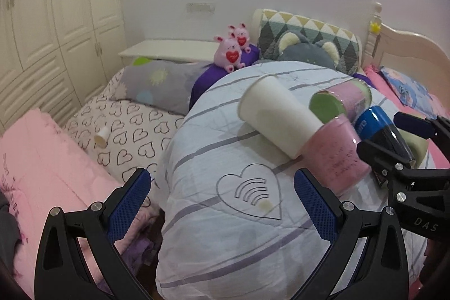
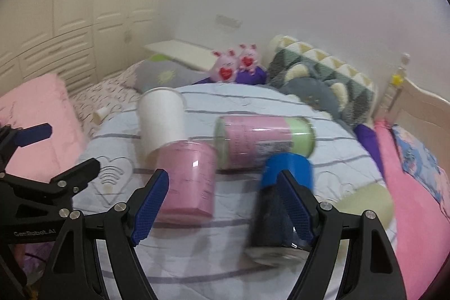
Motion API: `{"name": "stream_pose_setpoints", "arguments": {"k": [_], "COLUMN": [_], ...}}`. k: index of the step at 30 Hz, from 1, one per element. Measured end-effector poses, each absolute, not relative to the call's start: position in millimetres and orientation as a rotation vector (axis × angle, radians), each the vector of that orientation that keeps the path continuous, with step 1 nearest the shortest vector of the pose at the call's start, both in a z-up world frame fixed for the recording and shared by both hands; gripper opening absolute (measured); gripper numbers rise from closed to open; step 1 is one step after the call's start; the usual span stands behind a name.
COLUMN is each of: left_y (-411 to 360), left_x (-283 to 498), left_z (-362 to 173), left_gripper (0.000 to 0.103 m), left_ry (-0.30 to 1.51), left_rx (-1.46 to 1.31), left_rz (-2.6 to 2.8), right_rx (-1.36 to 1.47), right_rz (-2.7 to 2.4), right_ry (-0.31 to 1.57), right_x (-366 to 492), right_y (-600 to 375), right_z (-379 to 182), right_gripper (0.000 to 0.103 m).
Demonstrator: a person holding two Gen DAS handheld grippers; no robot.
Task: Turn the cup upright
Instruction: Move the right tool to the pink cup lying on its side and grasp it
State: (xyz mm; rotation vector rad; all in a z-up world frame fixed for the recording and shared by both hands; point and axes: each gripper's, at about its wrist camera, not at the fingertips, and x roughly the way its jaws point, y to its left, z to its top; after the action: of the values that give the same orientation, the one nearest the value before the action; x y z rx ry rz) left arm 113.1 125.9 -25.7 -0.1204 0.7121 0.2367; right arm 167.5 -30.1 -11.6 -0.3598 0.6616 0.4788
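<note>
White paper cup lies on its side on the bed, touching a pink jar. Left gripper gapes wide, holding nothing. Right gripper is spread wide too, empty.

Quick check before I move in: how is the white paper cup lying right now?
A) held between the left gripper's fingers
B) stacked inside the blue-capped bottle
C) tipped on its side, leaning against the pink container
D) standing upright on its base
C: the white paper cup lies tilted on the striped quilt, its narrow base against the pink container, and no fingers touch it.
</note>
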Motion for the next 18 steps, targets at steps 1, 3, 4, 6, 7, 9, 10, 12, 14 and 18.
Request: {"name": "stream_pose_setpoints", "arguments": {"k": [1,3,4,6,7,9,10,12,14,18], "left_y": [129,135,138,142,145,149,151,156,159,162], "left_x": [113,111,110,110,110,110,110,110,111,112], "left_z": [-27,-28,-29,-32,-33,-37,-39,-43,-46,-52], "left_gripper": [0.103,0.103,0.103,0.103,0.103,0.103,0.103,0.103,0.103,0.103], "left_ry": [0.717,0.721,0.727,0.741,0.751,0.773,0.785,0.814,0.836,0.872], "left_rx": [-0.132,-0.160,-0.179,-0.193,-0.198,-0.207,-0.212,-0.225,-0.239,-0.273], "left_rz": [0.243,0.247,0.251,0.266,0.282,0.323,0.340,0.364,0.371,0.361], "right_rx": [-0.356,-0.339,-0.322,-0.306,-0.298,-0.309,-0.324,-0.342,-0.360,-0.412], "right_rz": [0.495,0.523,0.549,0.564,0.567,0.550,0.540,0.548,0.570,0.608], "right_ry": [0.682,0.724,0.758,0.809,0.843,0.899,0.914,0.946,0.984,1.062], "right_x": [170,177,182,189,194,201,203,206,207,213], "right_y": [-28,-24,-23,-22,-22,-20,-19,-15,-10,3], "right_z": [-13,-14,-16,-20,-22,-28,-30,-33,-34,-43], "right_gripper": [0.080,0.080,0.080,0.080,0.080,0.080,0.080,0.080,0.080,0.080]}}
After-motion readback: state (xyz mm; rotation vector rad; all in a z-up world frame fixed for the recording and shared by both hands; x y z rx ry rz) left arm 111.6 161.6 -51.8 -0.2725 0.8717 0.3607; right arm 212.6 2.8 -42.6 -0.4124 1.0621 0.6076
